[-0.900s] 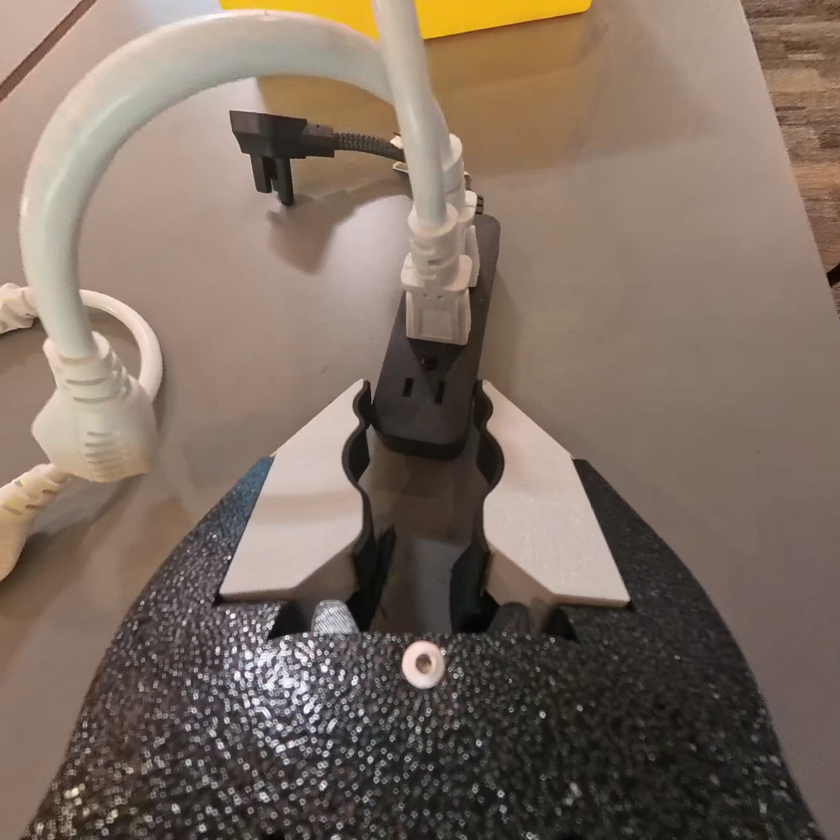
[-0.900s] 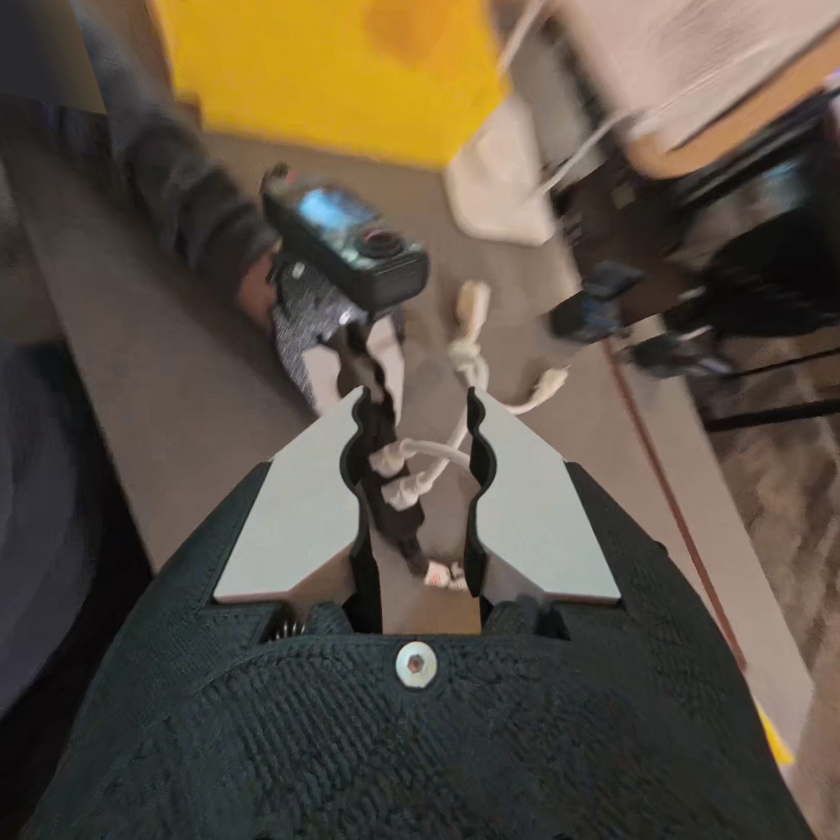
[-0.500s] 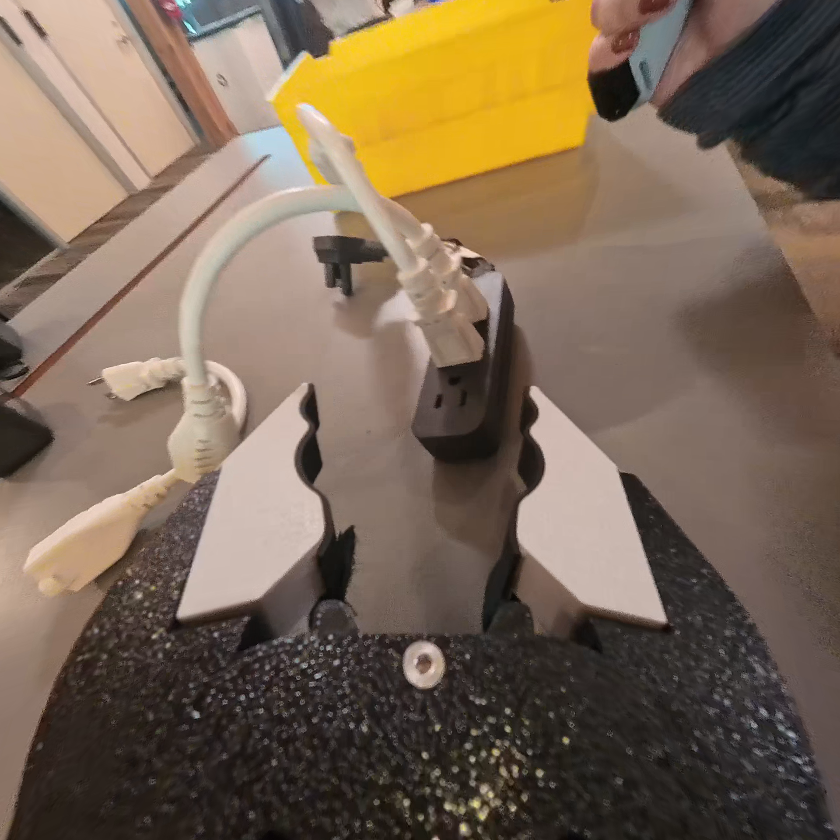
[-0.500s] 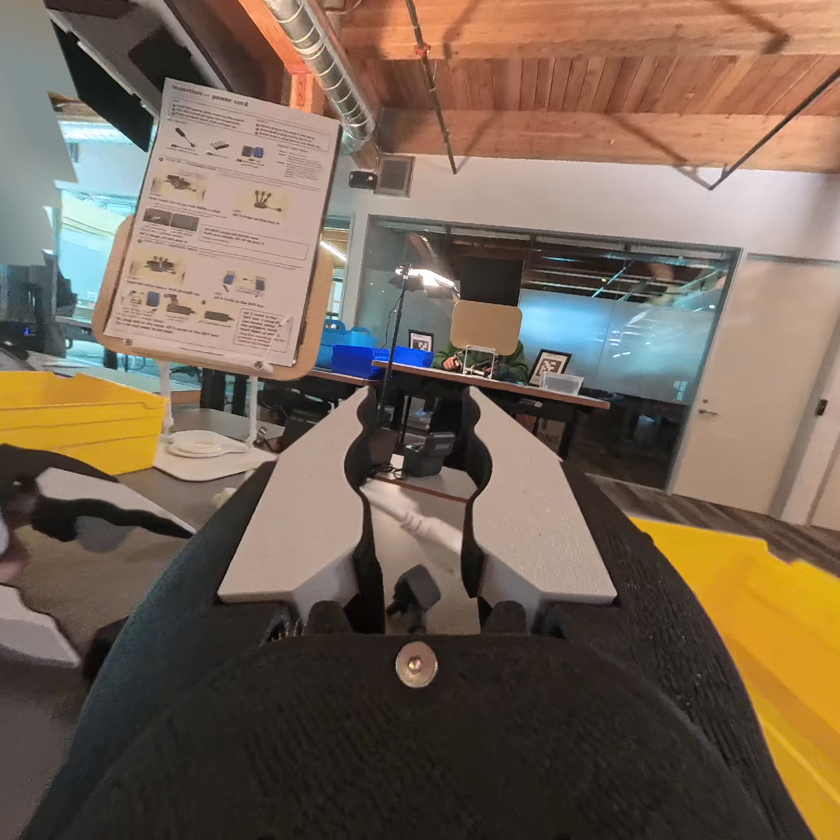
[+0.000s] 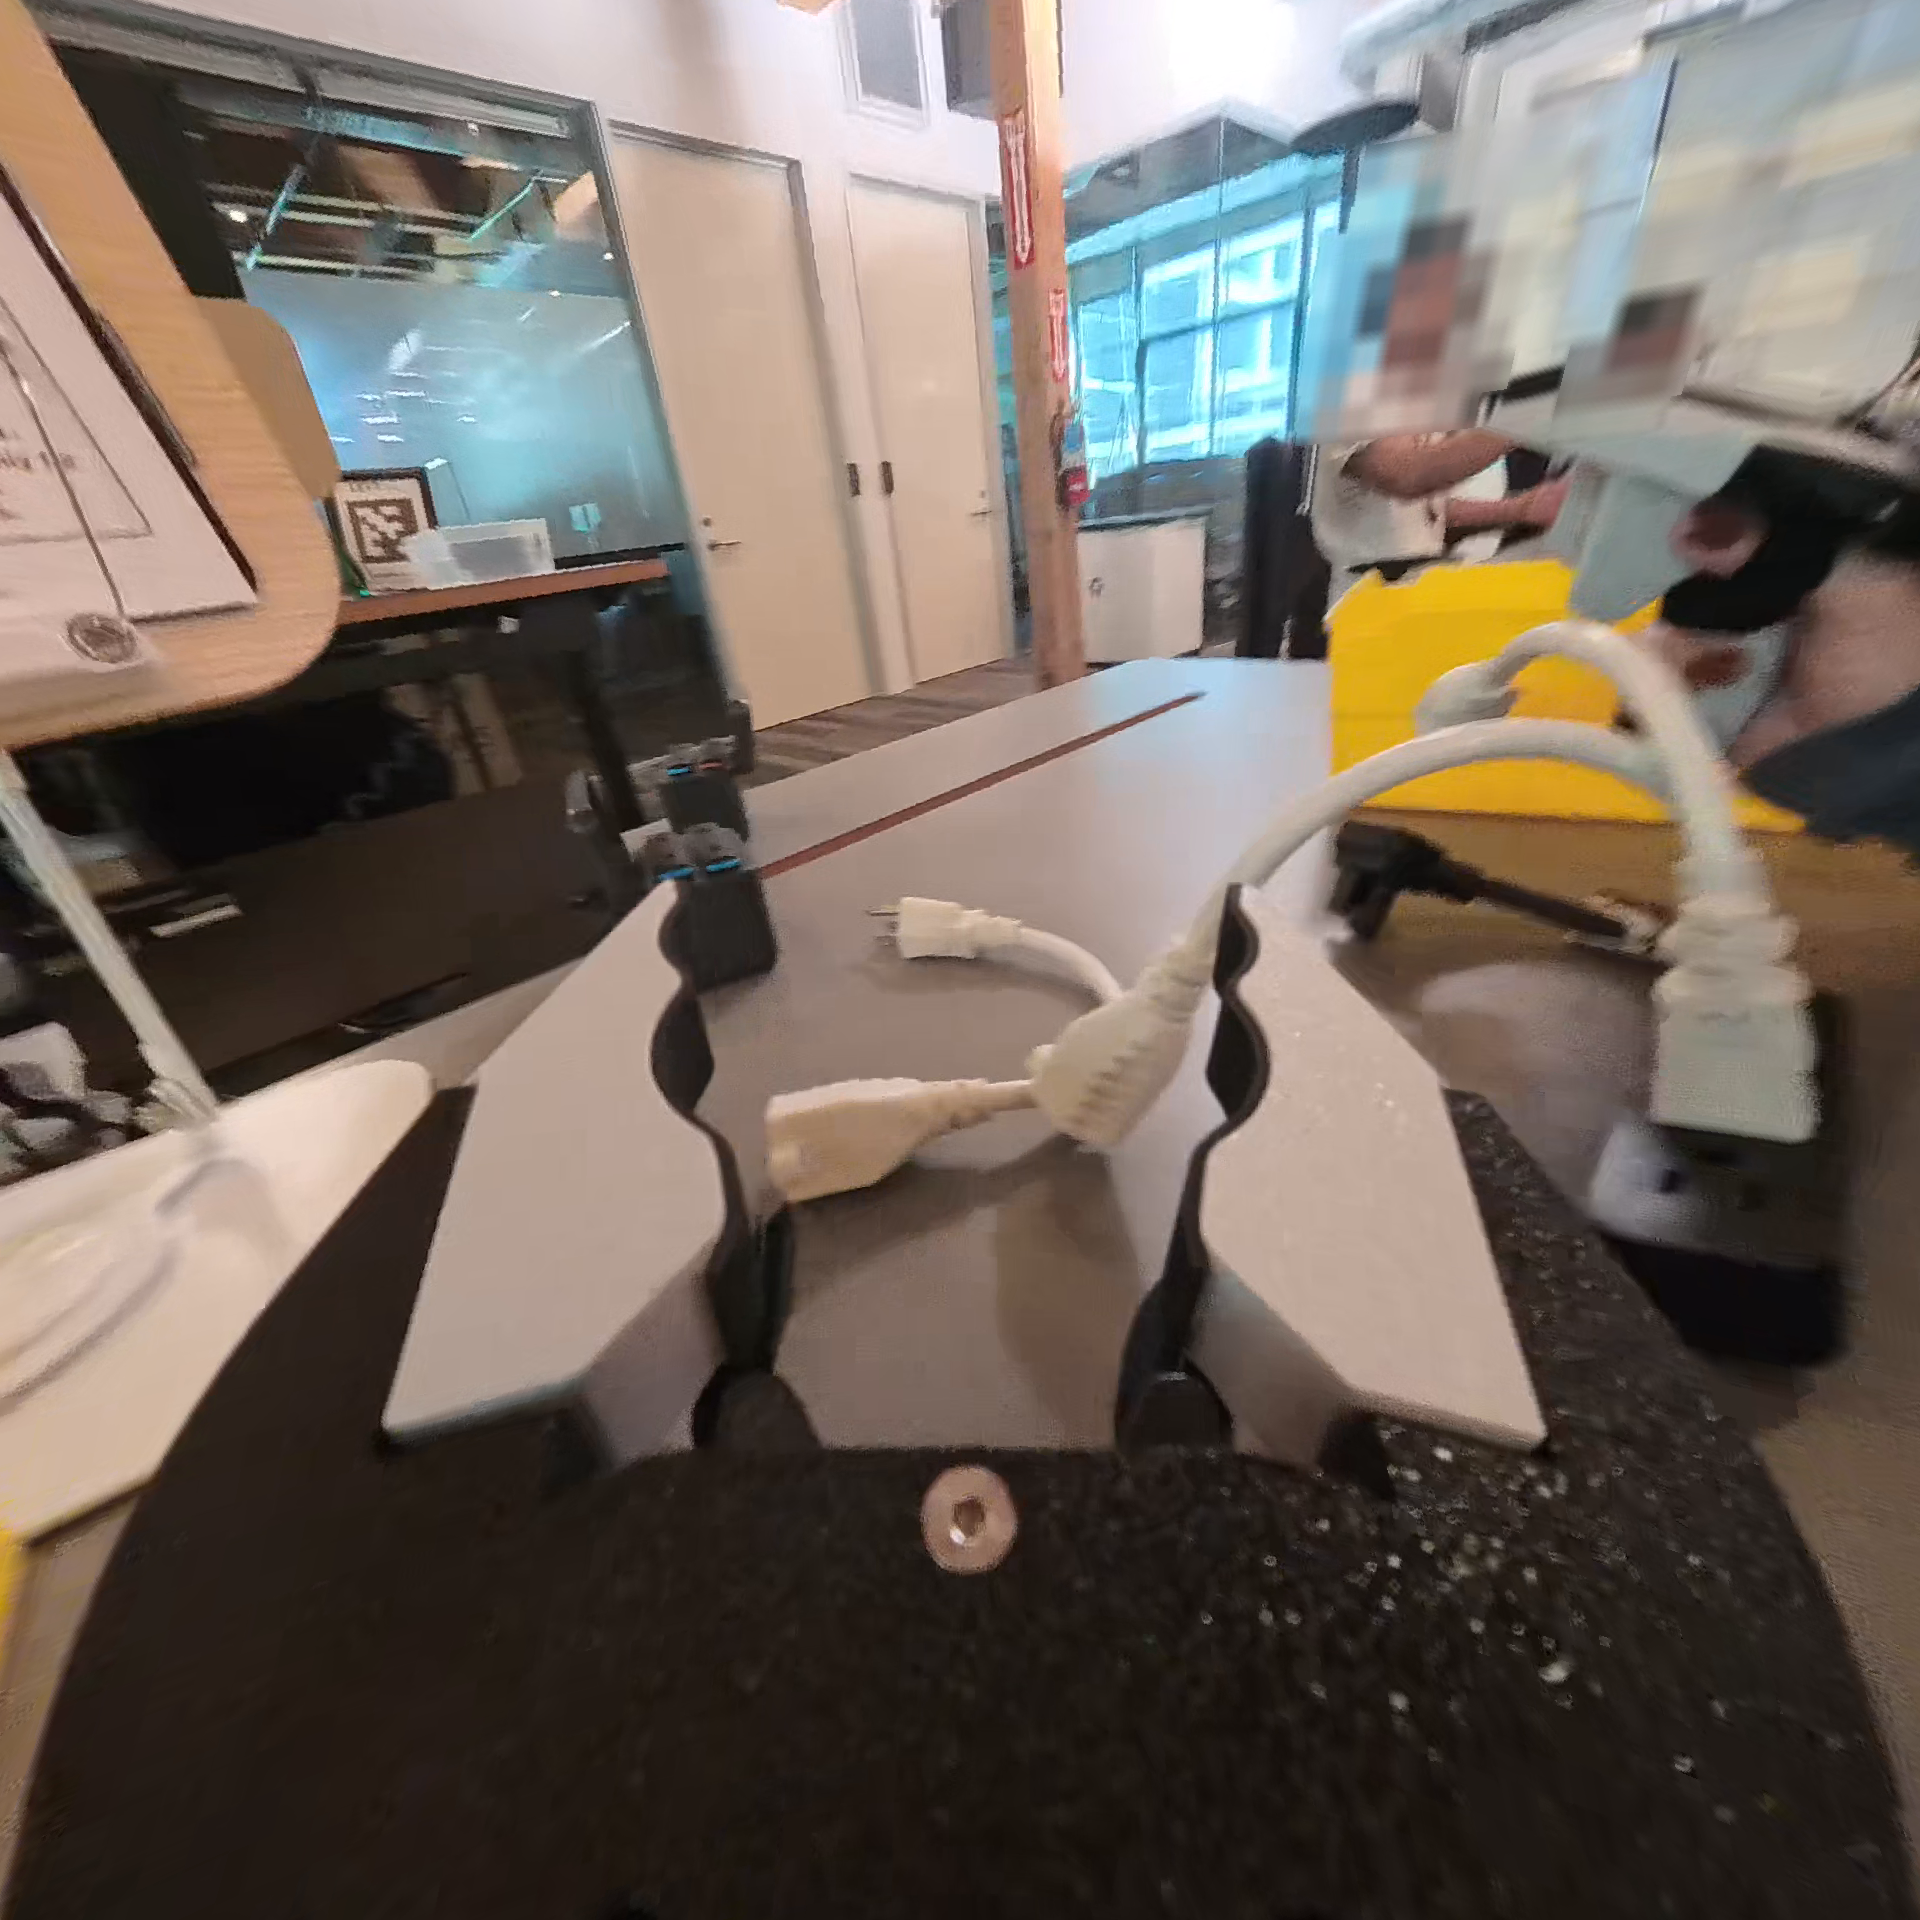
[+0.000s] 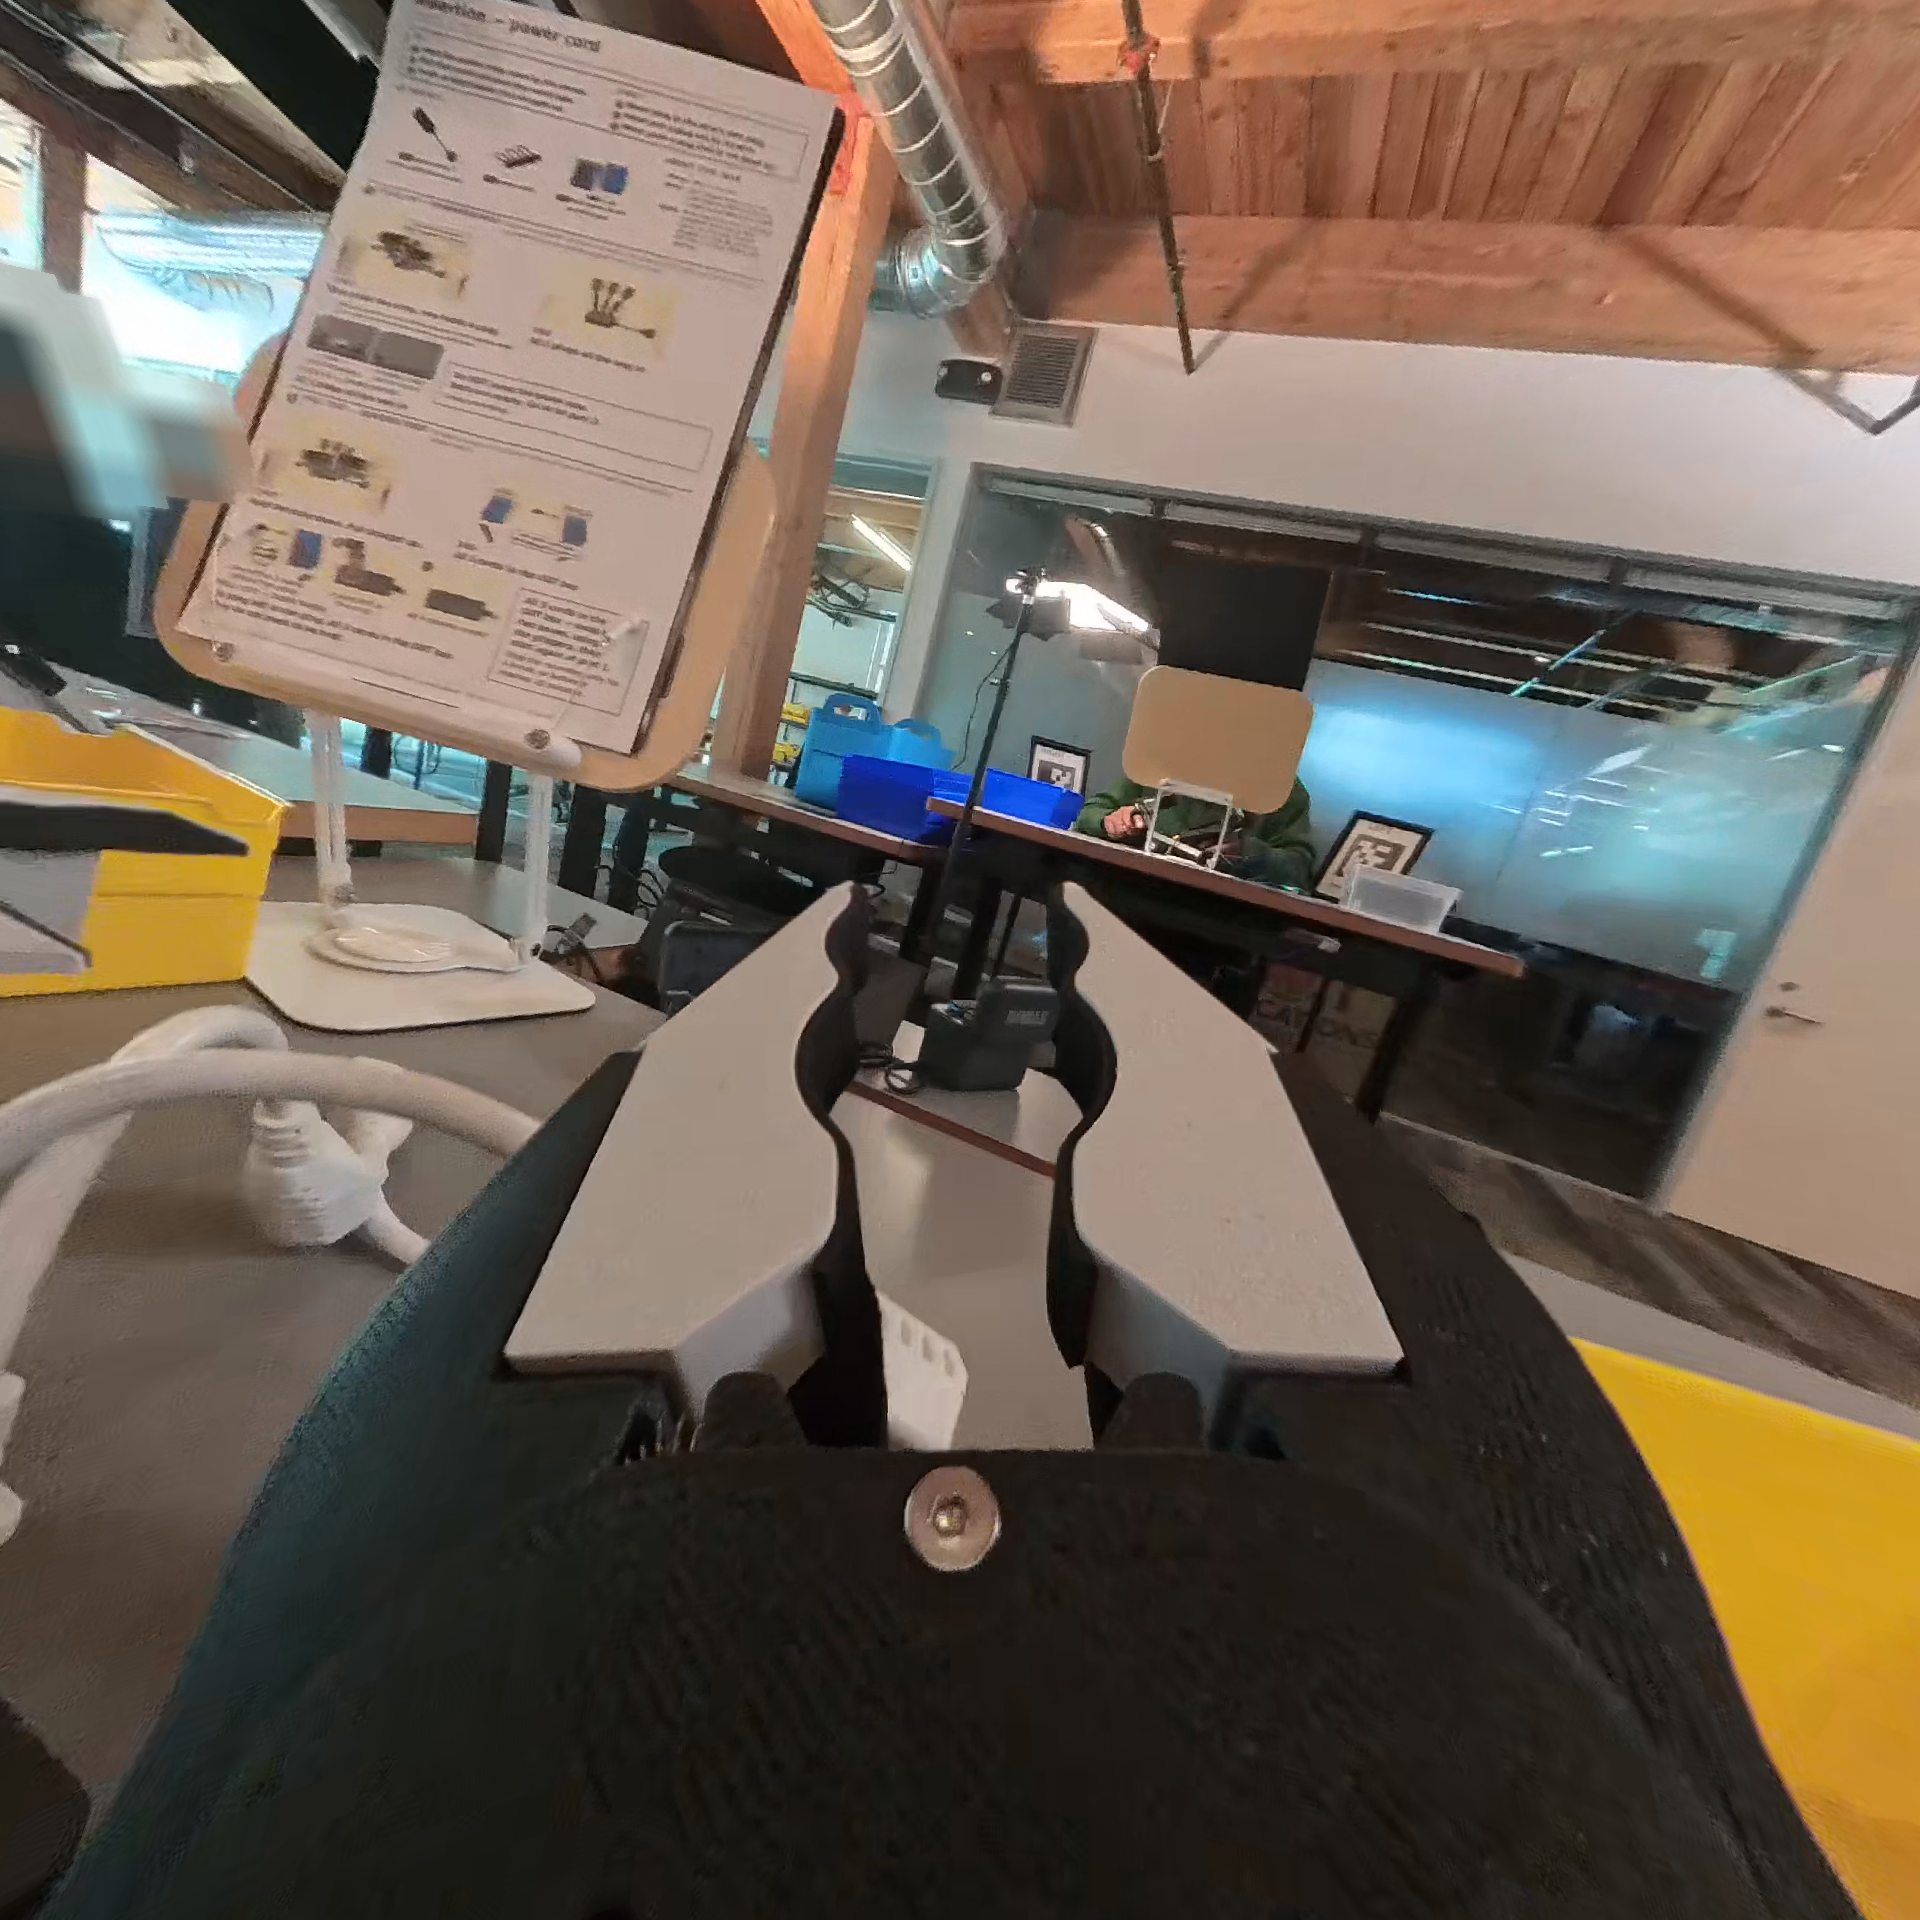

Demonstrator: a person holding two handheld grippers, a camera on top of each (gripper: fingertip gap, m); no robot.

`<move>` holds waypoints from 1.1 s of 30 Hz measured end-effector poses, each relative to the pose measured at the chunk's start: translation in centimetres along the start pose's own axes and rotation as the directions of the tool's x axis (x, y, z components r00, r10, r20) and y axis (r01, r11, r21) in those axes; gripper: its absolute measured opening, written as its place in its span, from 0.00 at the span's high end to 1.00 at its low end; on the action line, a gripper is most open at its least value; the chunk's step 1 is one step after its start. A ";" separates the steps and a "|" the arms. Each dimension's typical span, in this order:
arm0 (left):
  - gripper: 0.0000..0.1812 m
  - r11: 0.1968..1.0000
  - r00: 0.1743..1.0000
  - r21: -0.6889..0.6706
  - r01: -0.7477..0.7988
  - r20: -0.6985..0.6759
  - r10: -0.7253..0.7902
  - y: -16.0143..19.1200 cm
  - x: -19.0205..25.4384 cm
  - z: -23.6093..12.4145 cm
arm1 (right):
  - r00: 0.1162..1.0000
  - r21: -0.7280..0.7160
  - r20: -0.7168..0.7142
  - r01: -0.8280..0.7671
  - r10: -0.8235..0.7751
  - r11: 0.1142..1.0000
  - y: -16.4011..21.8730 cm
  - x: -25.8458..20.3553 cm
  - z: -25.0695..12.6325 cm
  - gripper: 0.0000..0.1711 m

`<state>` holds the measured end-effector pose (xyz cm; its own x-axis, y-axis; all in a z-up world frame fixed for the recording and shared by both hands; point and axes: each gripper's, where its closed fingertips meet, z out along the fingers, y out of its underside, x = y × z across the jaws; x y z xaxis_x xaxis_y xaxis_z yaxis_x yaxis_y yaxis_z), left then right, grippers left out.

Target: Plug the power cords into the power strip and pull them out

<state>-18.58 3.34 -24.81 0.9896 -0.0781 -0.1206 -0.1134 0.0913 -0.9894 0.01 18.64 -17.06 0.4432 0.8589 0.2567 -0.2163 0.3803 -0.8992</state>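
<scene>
Black power strip (image 5: 1730, 1236) is lying on the grey table (image 5: 1039, 790) at the right edge of the left wrist view, blurred. A white plug (image 5: 1730, 1060) is sitting upright in it, its white cord (image 5: 1662, 727) arching up and over to the left. That cord is coming down to a ribbed white connector (image 5: 1117, 1049) seen between the left gripper's fingers. A second white connector (image 5: 852, 1127) is lying flat just beside it, touching or nearly so; cannot tell which. A loose white plug (image 5: 935, 927) with prongs showing is lying farther back on the table. A black plug (image 5: 1382, 871) is resting behind the strip, in front of a yellow bin (image 5: 1455, 665).

Left gripper (image 5: 956, 1029) is sitting low over the table, jaws spread wide, pinching nothing.

Right gripper (image 6: 956, 1049) is pointing out across the room, jaws parted with a clear gap, empty. A white ribbed piece (image 6: 925, 1371) is showing low in the gap near the finger bases; cannot tell what it is. White cords (image 6: 260, 1101) are looping on the table to its left. An instruction sheet on a white stand (image 6: 499, 353) is standing behind them, a yellow bin (image 6: 135, 831) beside it.
</scene>
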 end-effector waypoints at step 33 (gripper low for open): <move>0.56 0.825 0.913 -0.478 -0.300 -0.396 0.102 10.2 -2.2 5.0 | 0.998 -0.081 0.047 0.043 -0.039 0.996 5.8 -1.1 -0.8 0.87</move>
<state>-21.46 9.39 -34.20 0.8567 -0.4549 -0.2433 -0.4324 -0.3761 -0.8195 -1.07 19.65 -22.83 0.4102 0.8583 0.3083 -0.1258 0.3880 -0.9130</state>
